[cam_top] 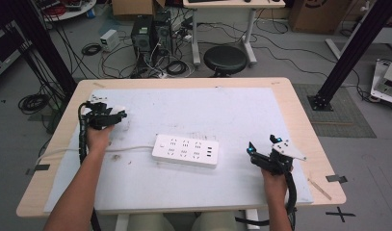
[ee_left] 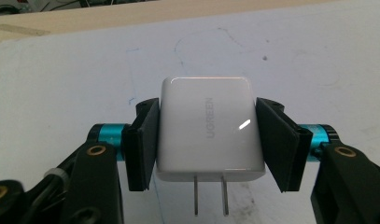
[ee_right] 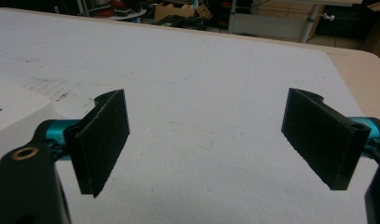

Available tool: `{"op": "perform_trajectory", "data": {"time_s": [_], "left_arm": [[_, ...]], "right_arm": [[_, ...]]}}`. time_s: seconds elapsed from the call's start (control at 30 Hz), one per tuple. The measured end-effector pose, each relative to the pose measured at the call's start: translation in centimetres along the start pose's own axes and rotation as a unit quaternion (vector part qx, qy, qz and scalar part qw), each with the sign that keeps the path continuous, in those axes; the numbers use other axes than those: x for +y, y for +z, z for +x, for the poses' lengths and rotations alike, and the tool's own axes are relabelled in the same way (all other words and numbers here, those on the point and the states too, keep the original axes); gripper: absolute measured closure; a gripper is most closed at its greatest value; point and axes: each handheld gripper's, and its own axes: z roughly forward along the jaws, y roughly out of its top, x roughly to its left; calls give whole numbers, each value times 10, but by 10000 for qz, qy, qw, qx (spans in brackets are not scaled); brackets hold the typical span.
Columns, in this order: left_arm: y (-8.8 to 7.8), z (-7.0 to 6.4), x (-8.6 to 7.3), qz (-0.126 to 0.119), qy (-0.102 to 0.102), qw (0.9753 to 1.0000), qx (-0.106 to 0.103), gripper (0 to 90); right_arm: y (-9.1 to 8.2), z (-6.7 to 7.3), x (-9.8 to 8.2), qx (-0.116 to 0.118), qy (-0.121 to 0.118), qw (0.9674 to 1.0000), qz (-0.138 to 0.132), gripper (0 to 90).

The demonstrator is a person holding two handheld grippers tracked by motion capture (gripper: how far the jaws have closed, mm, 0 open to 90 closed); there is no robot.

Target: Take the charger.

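High view first: at the left of the frame the left gripper (cam_top: 103, 115) sits over the white mat (cam_top: 232, 106), closed on a small white charger (cam_top: 119, 113). Left gripper view confirms the hold: both black pads (ee_left: 144, 144) press flat against the sides of the charger (ee_left: 208, 128), whose two metal prongs (ee_left: 210, 195) stick out toward the bottom of the frame, bare and free of any socket. The charger appears to be lifted a little off the mat, though the gap is hard to judge.

Moving right, a white power strip (cam_top: 185, 150) lies flat near the middle of the frame, its cord (cam_top: 87, 150) running off to the left edge of the table (cam_top: 299, 115). Its sockets look unoccupied.

At the right of the frame the right gripper (cam_top: 266, 150) rests near the mat's edge, well apart from the strip. Right gripper view shows its jaws spread wide with nothing between them; a corner of the power strip (ee_right: 15, 112) sits at the left edge of that frame.

Judging by this, picking up the charger is done. Carrying it over to the strip, lining up the prongs and pushing them into a socket all remain.
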Motion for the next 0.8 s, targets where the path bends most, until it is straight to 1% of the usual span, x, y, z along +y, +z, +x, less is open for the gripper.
{"op": "perform_trajectory", "data": {"time_s": [0.03,0.07,0.27,0.33,0.37,0.6,0.67,0.8], "left_arm": [[0,0,0,0,0,10000,0,425],[-8,-3,-1,-74,50,10000,-31,425],[-27,-10,-6,-259,67,9996,-112,425],[-32,-12,-7,-286,88,9995,-126,425],[-37,-15,-8,-330,78,9993,-150,425],[-65,-27,-13,-549,157,9980,-263,425],[-70,-29,-15,-611,171,9974,-336,425],[-75,-34,-18,-653,253,9965,-453,425]], "right_arm": [[0,0,0,0,0,10000,0,154],[0,0,0,9,9,10000,10,155],[0,0,0,21,19,10000,18,154],[0,0,0,32,21,10000,17,154],[0,0,0,31,40,10000,17,155],[1,1,0,17,-42,10000,32,154],[1,1,0,18,-58,10000,25,155],[1,1,0,36,-52,10000,38,154]]}}
